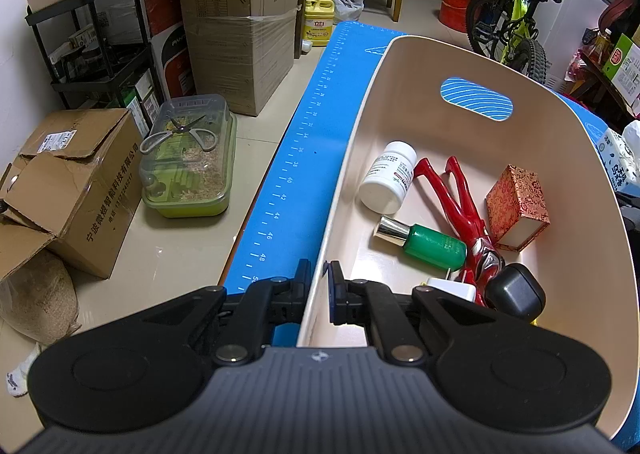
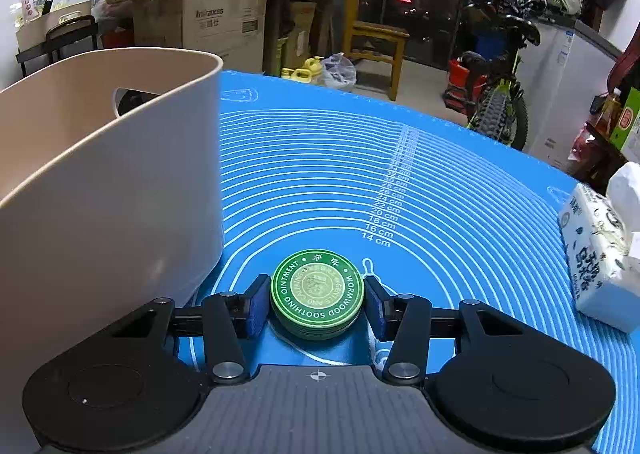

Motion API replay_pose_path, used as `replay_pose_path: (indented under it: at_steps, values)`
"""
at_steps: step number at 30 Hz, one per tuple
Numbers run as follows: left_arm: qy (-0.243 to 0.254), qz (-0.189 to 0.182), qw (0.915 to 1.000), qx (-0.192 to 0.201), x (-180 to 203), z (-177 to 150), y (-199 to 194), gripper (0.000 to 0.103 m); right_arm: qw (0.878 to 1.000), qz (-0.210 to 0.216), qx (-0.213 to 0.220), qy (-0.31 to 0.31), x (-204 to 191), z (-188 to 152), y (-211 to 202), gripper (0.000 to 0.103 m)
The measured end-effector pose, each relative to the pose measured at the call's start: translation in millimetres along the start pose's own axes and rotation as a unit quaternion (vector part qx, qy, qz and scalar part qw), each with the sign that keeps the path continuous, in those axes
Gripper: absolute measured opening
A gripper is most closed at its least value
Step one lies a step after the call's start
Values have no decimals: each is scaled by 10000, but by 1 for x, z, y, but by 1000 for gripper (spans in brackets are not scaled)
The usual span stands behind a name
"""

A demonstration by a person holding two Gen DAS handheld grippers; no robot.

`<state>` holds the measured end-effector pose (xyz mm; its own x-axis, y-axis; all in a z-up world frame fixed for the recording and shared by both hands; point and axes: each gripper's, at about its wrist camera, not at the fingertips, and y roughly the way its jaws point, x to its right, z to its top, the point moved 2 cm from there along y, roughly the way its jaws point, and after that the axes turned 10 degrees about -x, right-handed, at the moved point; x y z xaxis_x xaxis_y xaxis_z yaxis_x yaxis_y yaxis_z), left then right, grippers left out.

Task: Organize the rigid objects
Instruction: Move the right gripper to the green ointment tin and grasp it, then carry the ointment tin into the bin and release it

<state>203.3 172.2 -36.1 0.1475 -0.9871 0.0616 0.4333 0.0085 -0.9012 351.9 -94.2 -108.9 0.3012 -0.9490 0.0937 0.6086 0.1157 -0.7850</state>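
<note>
My left gripper (image 1: pixel 319 286) is shut on the near left wall of a beige plastic bin (image 1: pixel 352 157), one finger outside and one inside. The bin holds a white pill bottle (image 1: pixel 386 177), a red figure toy (image 1: pixel 464 205), a green bottle with a gold cap (image 1: pixel 430 244), a red patterned box (image 1: pixel 516 205), a black case (image 1: pixel 516 292) and a white item (image 1: pixel 450 288). My right gripper (image 2: pixel 316 304) has its pads against both sides of a round green ointment tin (image 2: pixel 317 292) resting on the blue mat (image 2: pixel 360 173). The bin (image 2: pixel 108 181) stands just left of it.
A tissue pack (image 2: pixel 600 254) lies at the mat's right edge. Beyond the table's left edge, on the floor, are cardboard boxes (image 1: pixel 80 181), a clear-lidded green container (image 1: pixel 188 161) with scissors on it, a black shelf (image 1: pixel 96 33), a chair and a bicycle (image 1: pixel 512 21).
</note>
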Motion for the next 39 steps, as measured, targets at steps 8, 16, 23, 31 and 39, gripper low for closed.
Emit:
replay_pose_path:
  at_steps: [8,16,23,31,39]
  values:
    - [8,4,10000,3,1,-1,0,10,9986,-302,353,232,15,-5,-37,54]
    - [-5,-1,10000,1,1,-1,0,10,9955,-508,768,212,24,-5,-86,54]
    - [-12,-1,10000,-1,1,-1,0,10,9919,-218,1226,241,9,8,-135,54]
    - [-5,1,10000,-2,1,-1,0,10,9890,194,1464,16,-35,27,-157,54]
    - [-1,4,10000,-3,1,-1,0,10,9911,617,1122,-364,-92,33,-141,54]
